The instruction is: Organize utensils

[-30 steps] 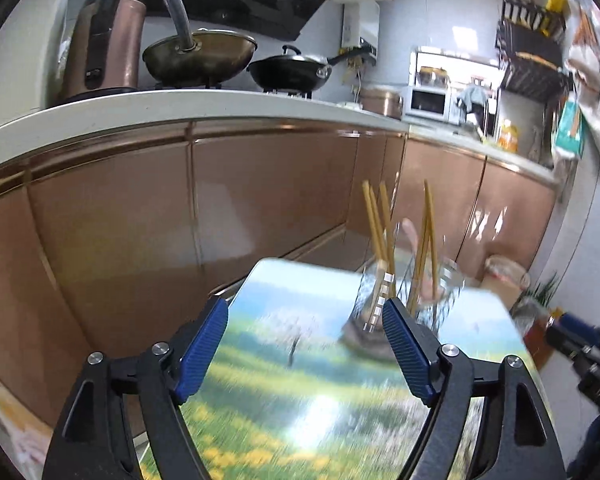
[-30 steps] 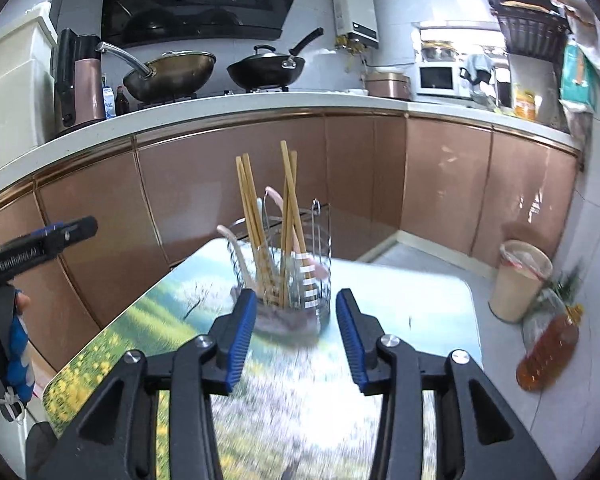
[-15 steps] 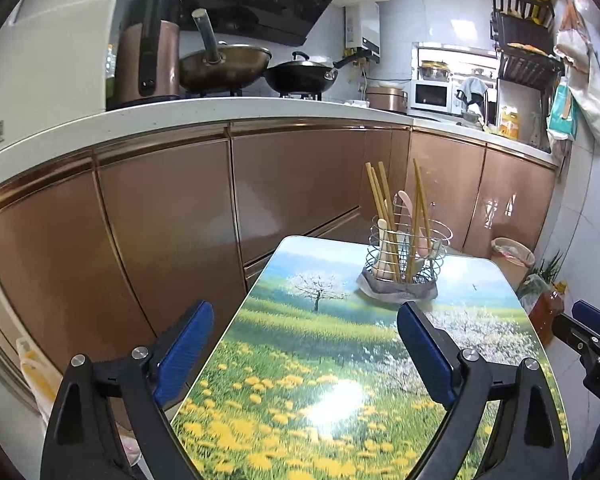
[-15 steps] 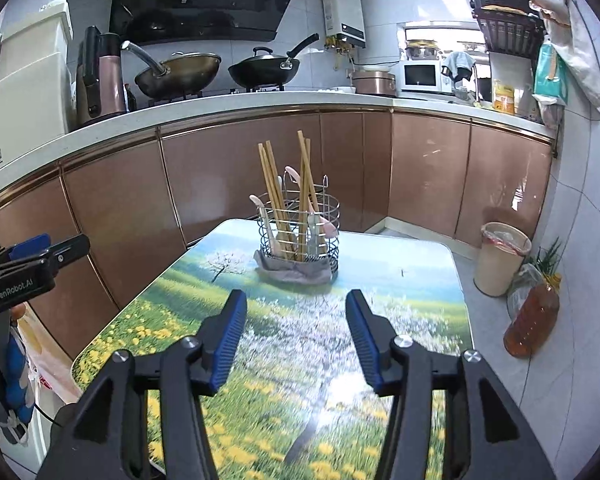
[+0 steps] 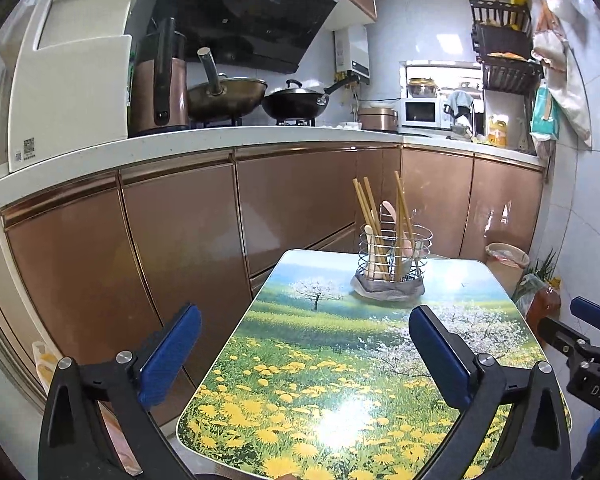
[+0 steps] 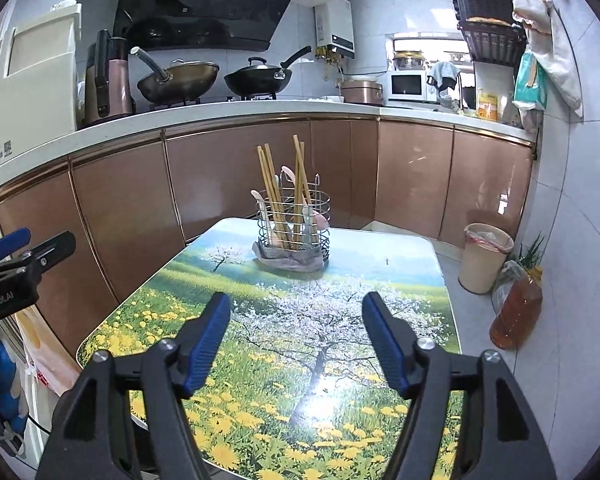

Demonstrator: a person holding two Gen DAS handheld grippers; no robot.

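A wire utensil holder (image 5: 393, 256) stands on a grey cloth at the far end of the flower-print table (image 5: 339, 360). It holds several wooden chopsticks (image 5: 365, 208) and pale spoons, all upright. It also shows in the right wrist view (image 6: 294, 226). My left gripper (image 5: 303, 354) is open and empty over the table's near left edge. My right gripper (image 6: 296, 340) is open and empty above the table's near half. Both grippers are well back from the holder.
Copper-coloured cabinets and a white counter (image 5: 220, 140) with pans run behind and left of the table. A bin (image 6: 485, 256) and an oil bottle (image 6: 515, 312) stand on the floor to the right. The left gripper's side shows in the right wrist view (image 6: 20, 264).
Both grippers have pulled back from the utensil holder, which now looks farther away. The right gripper's jaws have opened wider. The holder and its utensils stay put.
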